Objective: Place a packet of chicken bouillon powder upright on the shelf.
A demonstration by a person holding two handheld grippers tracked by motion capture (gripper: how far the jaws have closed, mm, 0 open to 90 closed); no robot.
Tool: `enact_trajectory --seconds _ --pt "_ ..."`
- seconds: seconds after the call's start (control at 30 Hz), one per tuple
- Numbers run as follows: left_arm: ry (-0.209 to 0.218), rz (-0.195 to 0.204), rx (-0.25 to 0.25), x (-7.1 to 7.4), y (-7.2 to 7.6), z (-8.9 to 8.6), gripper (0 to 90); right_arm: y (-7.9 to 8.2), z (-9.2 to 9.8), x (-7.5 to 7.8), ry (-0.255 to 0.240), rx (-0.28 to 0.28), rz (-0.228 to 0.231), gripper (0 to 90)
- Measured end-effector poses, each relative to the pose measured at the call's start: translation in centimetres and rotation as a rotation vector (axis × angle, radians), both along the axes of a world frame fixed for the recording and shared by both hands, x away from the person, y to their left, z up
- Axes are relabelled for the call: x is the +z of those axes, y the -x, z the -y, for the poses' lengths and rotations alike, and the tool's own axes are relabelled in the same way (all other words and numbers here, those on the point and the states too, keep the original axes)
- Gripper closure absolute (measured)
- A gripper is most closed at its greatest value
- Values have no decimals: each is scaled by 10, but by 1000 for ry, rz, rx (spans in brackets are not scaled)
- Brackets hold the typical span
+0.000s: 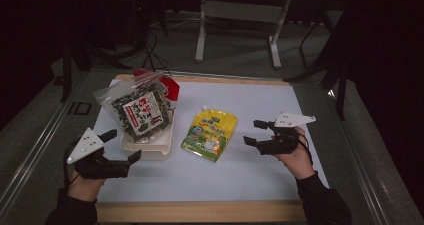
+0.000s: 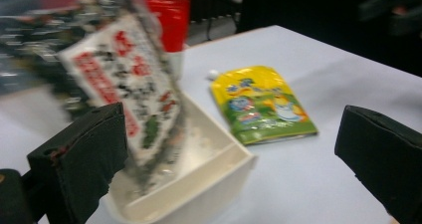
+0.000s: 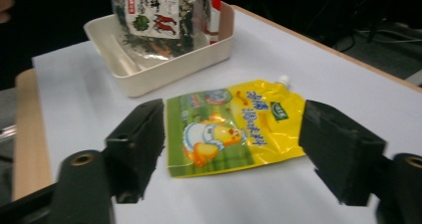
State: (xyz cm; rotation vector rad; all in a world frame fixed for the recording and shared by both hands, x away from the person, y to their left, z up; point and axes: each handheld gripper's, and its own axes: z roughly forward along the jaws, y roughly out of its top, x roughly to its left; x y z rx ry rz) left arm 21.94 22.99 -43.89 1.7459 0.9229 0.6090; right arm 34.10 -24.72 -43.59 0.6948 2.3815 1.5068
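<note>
A yellow and green spouted pouch (image 1: 209,134) lies flat mid-table, also in the left gripper view (image 2: 262,104) and right gripper view (image 3: 234,127). A clear bag of dark snack with a white and red label (image 1: 137,109) leans in a cream tray (image 1: 150,150), with a red packet (image 1: 171,88) behind it. My left gripper (image 1: 121,146) is open beside the tray's near left corner, holding nothing. My right gripper (image 1: 254,132) is open just right of the pouch, its jaws pointing at it, apart from it.
The white table top (image 1: 260,175) has a wooden front edge (image 1: 200,211). A white desk frame (image 1: 240,15) and cables stand on the floor beyond the table. Bare surface lies in front of the pouch and tray.
</note>
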Motion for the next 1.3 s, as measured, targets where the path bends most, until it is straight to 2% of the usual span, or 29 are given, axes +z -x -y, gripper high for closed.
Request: enact_trajectory --seconds 0.07,0.13,0.3,0.37,0.47,0.6,0.67,0.77,0.9,1.03,1.2,1.3 --pt "-4 7 -24 -2 2 8 14 -4 -2 -1 -9 8 7 366" --pt "11 -1 -49 -5 3 15 14 -8 -5 -3 -4 3 9 444" --pt "6 -14 -121 -15 5 37 14 -19 -13 -5 -1 -16 -1 509" --pt "-1 -24 -151 -20 5 45 14 -25 -17 -8 16 -14 0 559" --pt "8 -33 -181 -27 4 54 14 -33 -23 -13 22 -15 -24 620" --pt "-8 -42 -212 -36 4 63 14 -41 -30 -17 34 -20 -41 685" --pt "-14 -46 -228 -39 3 68 14 -51 -36 -21 41 -31 -58 726" --pt "-16 -51 -239 -43 3 71 14 -58 -42 -24 49 -35 -66 736" --pt "-12 -61 -257 -54 1 77 14 -77 -57 -32 47 -46 -103 811" --pt "-31 -59 -269 -60 1 80 14 -89 -70 -37 61 -66 -114 870" --pt "-27 -56 -281 -63 2 80 14 -102 -83 -44 74 -81 -127 897" --pt "-31 -50 -279 -65 2 80 14 -115 -94 -51 82 -89 -154 900"
